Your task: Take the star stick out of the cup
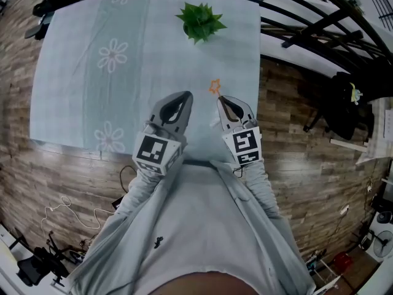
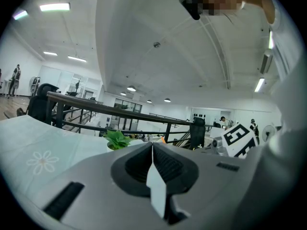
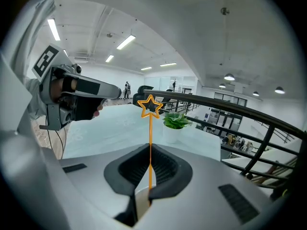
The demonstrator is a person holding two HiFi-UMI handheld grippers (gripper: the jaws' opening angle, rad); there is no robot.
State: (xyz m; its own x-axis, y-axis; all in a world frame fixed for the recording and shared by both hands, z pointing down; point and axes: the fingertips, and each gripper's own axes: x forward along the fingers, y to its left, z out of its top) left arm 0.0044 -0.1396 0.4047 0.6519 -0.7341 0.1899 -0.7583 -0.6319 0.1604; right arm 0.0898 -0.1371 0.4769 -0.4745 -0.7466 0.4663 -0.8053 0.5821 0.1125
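The star stick (image 3: 150,128) is a thin orange rod with an outlined star on top. It stands upright between the jaws of my right gripper (image 3: 149,148), which is shut on it. In the head view the star (image 1: 214,86) pokes out just beyond the right gripper (image 1: 221,99), above the near edge of the table. My left gripper (image 1: 185,95) hangs beside it to the left, shut with nothing in it, and its jaws (image 2: 152,145) meet in a closed seam. I cannot make out a cup in any view.
The table (image 1: 80,97) wears a pale blue cloth with white flower prints. A small green plant (image 1: 199,20) in a white pot stands at its far edge. A black railing (image 1: 319,23) runs along the right. Cables (image 1: 67,208) lie on the wooden floor.
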